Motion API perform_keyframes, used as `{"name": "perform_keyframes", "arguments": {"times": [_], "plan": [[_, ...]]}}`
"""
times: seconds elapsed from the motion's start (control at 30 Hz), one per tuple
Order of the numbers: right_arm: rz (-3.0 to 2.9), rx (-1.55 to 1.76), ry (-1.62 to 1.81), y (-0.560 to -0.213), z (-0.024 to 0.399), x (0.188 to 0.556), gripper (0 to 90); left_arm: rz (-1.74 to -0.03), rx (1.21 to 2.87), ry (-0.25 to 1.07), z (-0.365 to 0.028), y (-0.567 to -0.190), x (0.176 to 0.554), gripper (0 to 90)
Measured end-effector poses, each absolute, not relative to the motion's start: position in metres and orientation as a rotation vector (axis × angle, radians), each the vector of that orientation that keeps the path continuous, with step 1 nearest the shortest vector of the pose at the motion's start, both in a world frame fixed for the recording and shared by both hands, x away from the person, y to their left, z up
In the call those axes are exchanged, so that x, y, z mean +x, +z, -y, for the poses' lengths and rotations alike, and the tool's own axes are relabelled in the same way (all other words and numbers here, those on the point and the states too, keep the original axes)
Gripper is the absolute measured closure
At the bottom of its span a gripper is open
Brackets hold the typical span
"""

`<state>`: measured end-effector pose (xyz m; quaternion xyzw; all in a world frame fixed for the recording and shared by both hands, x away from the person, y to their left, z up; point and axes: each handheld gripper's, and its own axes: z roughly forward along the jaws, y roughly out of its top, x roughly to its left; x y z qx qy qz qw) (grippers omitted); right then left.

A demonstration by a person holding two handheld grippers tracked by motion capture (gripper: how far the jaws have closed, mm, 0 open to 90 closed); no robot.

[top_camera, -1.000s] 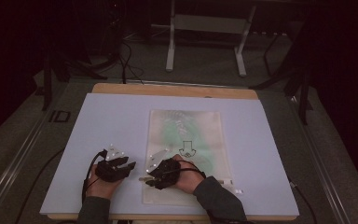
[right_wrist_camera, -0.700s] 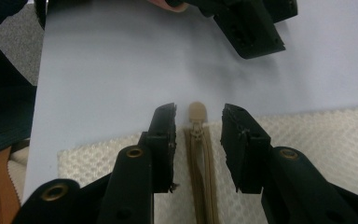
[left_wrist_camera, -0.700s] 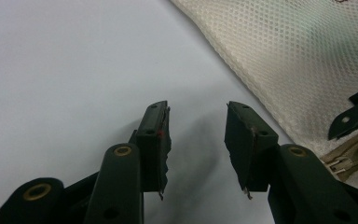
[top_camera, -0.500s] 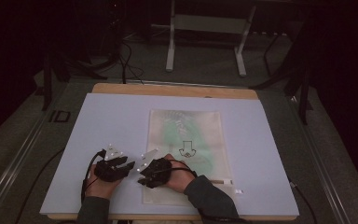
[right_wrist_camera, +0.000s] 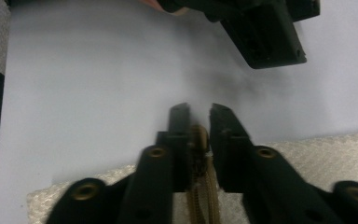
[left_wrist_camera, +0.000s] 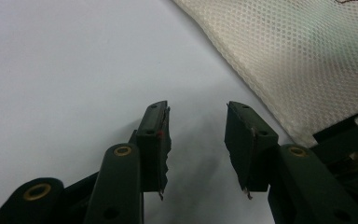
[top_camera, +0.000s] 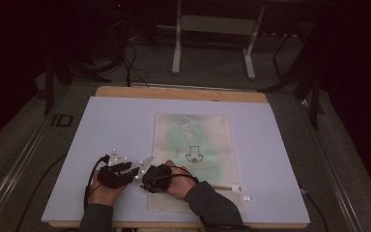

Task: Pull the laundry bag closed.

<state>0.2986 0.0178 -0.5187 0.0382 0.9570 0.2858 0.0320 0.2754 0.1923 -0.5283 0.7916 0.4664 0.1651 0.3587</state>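
A cream mesh bag (top_camera: 193,140) with a green item inside lies flat on the white board (top_camera: 116,121). My right gripper (top_camera: 144,182) is at the bag's near-left corner. In the right gripper view its jaws have just been closing, and the right gripper (right_wrist_camera: 199,116) now stands shut on the brass zipper (right_wrist_camera: 199,154) at the edge of the mesh bag (right_wrist_camera: 317,149). My left gripper (top_camera: 125,168) rests just left of it on the board. In the left gripper view the left gripper (left_wrist_camera: 198,126) is open with nothing between its jaws, and the mesh bag (left_wrist_camera: 298,60) lies to its right.
The board sits on a wooden table (top_camera: 174,93). Small white tags (top_camera: 245,197) lie by the bag's near-right corner. A metal stand (top_camera: 212,43) and cables are on the dark floor behind the table.
My right hand has slid left along the bag's near edge toward the left gripper. The left hand has stayed in place.
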Motion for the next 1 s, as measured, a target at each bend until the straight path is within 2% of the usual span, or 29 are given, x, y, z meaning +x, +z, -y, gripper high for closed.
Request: {"name": "perform_keyframes", "arguments": {"times": [0.47,0.73,1.0], "plan": [[-2.923,0.14,0.999,-0.502,0.003,0.298,81.0,-1.202,2.04,0.428,-0.192,-0.528,0.275,59.1],[-2.948,0.168,0.984,-0.507,0.023,0.298,81.0,-1.2,2.044,0.425,-0.19,-0.528,0.275,59.1],[-2.985,0.206,0.996,-0.512,0.021,0.303,77.6,-1.191,2.049,0.415,-0.189,-0.528,0.274,59.1]]}}
